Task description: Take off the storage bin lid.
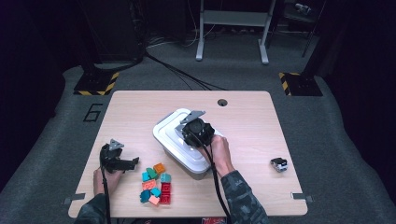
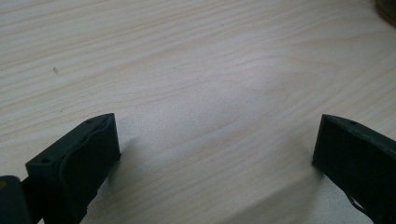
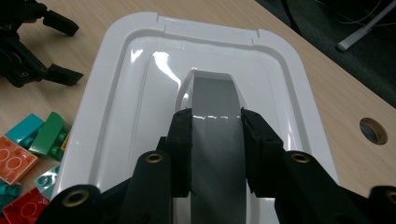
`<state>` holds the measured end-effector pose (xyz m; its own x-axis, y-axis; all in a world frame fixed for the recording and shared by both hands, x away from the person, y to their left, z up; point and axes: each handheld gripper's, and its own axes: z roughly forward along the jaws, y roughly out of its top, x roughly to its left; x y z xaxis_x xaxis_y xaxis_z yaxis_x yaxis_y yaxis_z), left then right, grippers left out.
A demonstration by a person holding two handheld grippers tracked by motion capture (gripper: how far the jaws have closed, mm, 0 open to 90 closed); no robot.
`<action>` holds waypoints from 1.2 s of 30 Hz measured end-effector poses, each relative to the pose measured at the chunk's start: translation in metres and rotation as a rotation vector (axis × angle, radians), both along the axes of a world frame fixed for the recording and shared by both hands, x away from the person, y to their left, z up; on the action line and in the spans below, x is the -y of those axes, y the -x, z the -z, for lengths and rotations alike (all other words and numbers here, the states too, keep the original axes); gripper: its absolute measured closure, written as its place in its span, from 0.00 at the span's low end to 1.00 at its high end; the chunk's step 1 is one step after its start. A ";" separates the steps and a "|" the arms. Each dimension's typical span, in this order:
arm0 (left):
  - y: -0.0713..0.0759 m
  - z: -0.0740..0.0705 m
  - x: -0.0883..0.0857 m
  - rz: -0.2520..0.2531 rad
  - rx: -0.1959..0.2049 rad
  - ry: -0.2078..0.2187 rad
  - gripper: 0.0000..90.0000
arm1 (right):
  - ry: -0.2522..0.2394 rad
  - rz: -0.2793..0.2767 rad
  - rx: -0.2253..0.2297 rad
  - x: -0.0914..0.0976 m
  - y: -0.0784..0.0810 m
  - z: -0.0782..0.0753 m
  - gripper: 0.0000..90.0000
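Wooden table [image 2: 196, 70] under spread left claw [image 2: 215, 154]; right claw [image 3: 215, 140] pinches grey handle [image 3: 215, 98].

From my station the high view is dim: the table [image 1: 140, 107] is lit from above, and its surroundings fall into near-black. Glare streaks the white lid [image 3: 140, 60] in the right gripper view. In the left gripper view soft shadows spread beneath blurred, out-of-focus black jaws.
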<state>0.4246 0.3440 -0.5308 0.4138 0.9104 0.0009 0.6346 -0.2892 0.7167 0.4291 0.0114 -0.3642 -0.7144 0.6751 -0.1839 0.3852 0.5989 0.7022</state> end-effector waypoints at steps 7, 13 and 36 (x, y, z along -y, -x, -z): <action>0.000 0.000 0.000 0.000 0.001 0.000 0.00 | -0.008 0.001 0.023 0.001 0.002 -0.009 0.74; 0.000 0.000 0.000 0.000 0.000 0.000 0.00 | -0.018 0.025 0.040 0.009 -0.002 -0.021 0.74; 0.000 0.001 0.001 -0.007 0.009 0.004 0.00 | -0.039 0.256 0.055 0.087 -0.034 -0.042 0.74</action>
